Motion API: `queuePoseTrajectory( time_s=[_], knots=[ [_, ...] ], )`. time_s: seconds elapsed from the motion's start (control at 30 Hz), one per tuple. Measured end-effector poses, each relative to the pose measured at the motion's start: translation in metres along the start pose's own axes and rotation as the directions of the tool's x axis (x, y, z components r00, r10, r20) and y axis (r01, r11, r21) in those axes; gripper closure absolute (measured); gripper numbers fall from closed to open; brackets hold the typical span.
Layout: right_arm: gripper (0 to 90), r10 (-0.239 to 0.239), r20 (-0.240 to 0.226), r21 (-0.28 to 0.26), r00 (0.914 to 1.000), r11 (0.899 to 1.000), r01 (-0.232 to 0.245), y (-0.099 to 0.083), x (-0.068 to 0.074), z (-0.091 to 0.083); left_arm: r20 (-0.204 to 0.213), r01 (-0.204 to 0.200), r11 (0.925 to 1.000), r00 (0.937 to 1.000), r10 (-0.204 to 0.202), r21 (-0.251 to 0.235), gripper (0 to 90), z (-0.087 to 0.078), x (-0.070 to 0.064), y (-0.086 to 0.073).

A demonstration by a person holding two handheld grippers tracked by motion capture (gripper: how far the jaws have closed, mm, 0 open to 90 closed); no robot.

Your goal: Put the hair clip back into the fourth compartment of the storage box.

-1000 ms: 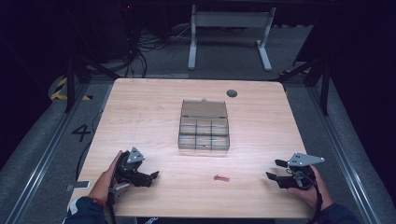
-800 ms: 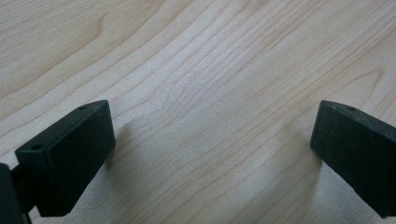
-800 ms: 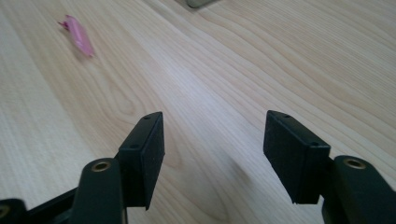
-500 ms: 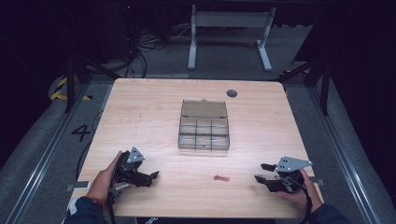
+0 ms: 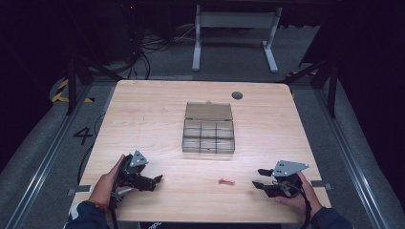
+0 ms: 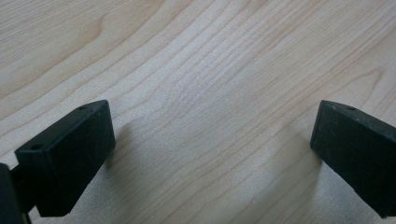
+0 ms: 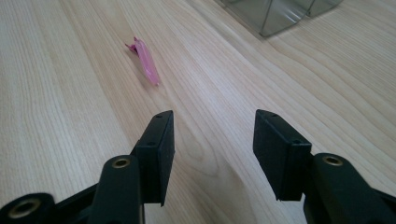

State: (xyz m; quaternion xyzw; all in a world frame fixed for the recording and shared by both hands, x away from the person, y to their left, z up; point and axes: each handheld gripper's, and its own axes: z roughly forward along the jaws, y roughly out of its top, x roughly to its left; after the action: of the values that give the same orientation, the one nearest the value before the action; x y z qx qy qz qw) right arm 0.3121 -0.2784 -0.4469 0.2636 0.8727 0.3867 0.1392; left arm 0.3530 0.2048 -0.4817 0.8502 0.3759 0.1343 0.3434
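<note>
A pale wood-grain table [image 5: 143,119] stands in a dark room, with a clear compartment box [image 5: 208,136], lid open, near its middle. The right gripper [image 5: 260,178] rests low near the front edge with its jaws spread and empty; in the right gripper view the small pink plastic piece [image 7: 145,61] lies flat on the wood ahead of the fingertips and off toward the left finger [image 7: 157,144], well short of the gap between them. The left gripper [image 5: 157,180] also sits with jaws wide apart and nothing between them, its own view giving bare wood alone. The likely trouble is alignment: if the right gripper goes straight ahead, the left finger may nudge the thin piece and skid it away rather than straddle it, and a piece lying this flat could slip out of the pads as they close. The high view shows the pink piece [image 5: 226,181] lying between the two grippers, nearer the right one, and the whole box beyond; the right gripper view adds the piece's slanted lie and only a corner of the box [image 7: 280,14].
</note>
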Motion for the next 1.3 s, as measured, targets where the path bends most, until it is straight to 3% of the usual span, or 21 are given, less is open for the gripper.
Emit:
queuePoseTrajectory(
  time_s=[0.3, 0.57, 0.67, 1.03, 1.3],
  knots=[
    [45.4, -0.057, -0.052, 0.005, 0.9970, 0.998, 0.058, 0.014, 0.014, 0.016, 0.000, 0.002, 1.0000, 1.0000, -0.002, -0.004, 0.2, 0.000, 0.000, 0.000],
    [29.4, -0.098, -0.050, 0.033, 0.9939, 0.994, 0.100, 0.025, 0.025, 0.034, 0.003, 0.004, 1.0000, 1.0000, -0.004, -0.002, 0.2, 0.000, 0.000, 0.000],
    [28.3, -0.104, -0.052, 0.042, 0.9932, 0.993, 0.106, 0.029, 0.028, 0.041, -0.001, 0.002, 1.0000, 1.0000, -0.002, -0.004, 0.2, 0.000, 0.000, 0.000],
    [33.9, -0.127, -0.086, 0.054, 0.9882, 0.990, 0.132, 0.039, 0.036, 0.063, -0.001, 0.002, 1.0000, 1.0000, -0.002, -0.004, 0.2, 0.000, 0.000, 0.000],
    [39.1, -0.094, -0.099, 0.050, 0.9906, 0.994, 0.100, 0.039, 0.033, 0.071, -0.001, 0.003, 1.0000, 1.0000, -0.003, -0.004, 0.2, 0.000, 0.000, 0.000]
  ],
)
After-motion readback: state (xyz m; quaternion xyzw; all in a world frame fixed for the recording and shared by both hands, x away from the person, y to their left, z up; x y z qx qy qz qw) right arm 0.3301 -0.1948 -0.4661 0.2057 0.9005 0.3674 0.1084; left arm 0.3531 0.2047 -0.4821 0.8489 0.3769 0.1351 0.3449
